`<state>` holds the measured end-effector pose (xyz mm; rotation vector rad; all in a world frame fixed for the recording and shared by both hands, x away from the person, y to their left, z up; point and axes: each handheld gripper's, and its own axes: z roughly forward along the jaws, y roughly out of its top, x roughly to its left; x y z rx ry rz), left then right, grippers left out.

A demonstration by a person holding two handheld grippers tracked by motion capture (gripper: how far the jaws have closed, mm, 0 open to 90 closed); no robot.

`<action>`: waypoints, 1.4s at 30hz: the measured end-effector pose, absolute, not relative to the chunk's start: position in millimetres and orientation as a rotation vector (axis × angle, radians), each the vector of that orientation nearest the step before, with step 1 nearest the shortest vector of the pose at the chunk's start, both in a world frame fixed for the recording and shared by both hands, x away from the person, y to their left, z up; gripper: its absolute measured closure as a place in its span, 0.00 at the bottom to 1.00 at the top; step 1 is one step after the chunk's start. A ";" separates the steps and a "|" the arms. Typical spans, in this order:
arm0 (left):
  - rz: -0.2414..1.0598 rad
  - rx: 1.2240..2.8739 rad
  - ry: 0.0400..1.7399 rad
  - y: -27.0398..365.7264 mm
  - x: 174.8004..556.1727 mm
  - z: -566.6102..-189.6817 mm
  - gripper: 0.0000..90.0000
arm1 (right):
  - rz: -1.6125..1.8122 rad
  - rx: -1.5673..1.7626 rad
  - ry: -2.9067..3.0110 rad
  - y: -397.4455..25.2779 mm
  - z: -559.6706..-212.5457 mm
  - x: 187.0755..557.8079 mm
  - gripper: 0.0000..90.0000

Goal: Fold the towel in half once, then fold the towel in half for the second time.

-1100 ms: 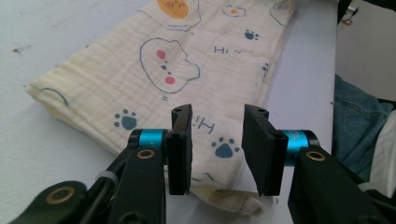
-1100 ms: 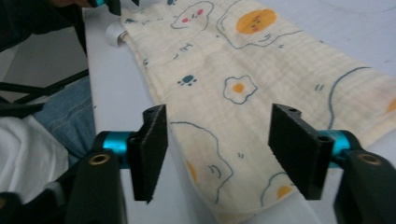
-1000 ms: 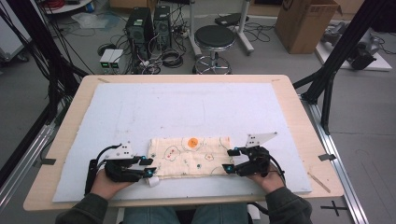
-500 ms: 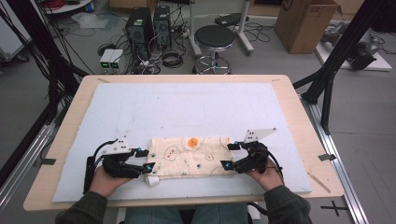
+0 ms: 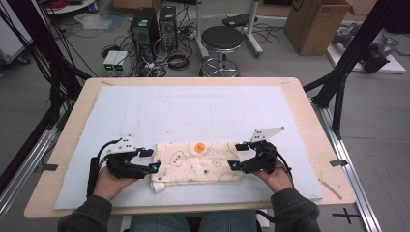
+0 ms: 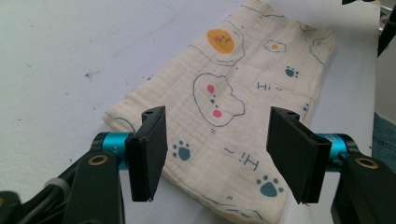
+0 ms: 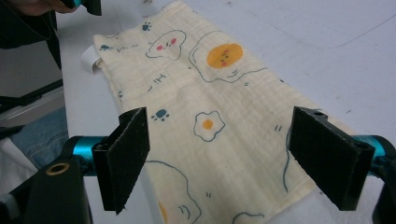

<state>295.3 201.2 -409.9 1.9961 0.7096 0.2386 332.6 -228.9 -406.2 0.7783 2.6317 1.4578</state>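
Lying flat near the front edge of the white mat (image 5: 193,111), the folded cloth (image 5: 198,162) stretches sideways between the two grippers. It is cream, printed with fried eggs, paw prints and small "Hi~" marks, and a white tag (image 5: 158,187) pokes out at its front left corner.

At the cloth's left end sits the left gripper (image 5: 151,159), held in the person's left hand (image 5: 109,181). Its jaws stand wide apart with nothing between them. Seen from the left gripper view, the two black pads (image 6: 148,151) hover over the cloth's short end, one toward each corner, and the fabric runs away from them toward the far end.

At the right end sits the right gripper (image 5: 236,155), in the right hand (image 5: 275,179), its jaws likewise spread wide and holding nothing. From the right gripper view, its pads (image 7: 126,149) straddle the near short end of the cloth, and the orange yolk (image 7: 224,55) print lies farther along.

Whether either gripper's pads touch the fabric cannot be told.

The mat covers a wooden table (image 5: 309,121).
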 end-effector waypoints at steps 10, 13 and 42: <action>0.238 1.986 0.707 198.4 300.6 -406.4 0.43 | 1.455 0.782 2.638 -220.1 -404.1 339.5 0.22; 0.226 1.978 0.698 198.8 301.4 -406.2 0.42 | 1.462 0.790 2.633 -220.5 -403.2 341.5 0.25; 0.266 1.979 0.850 194.3 352.7 -403.3 0.46 | 1.373 0.954 2.595 -223.3 -396.3 398.2 0.56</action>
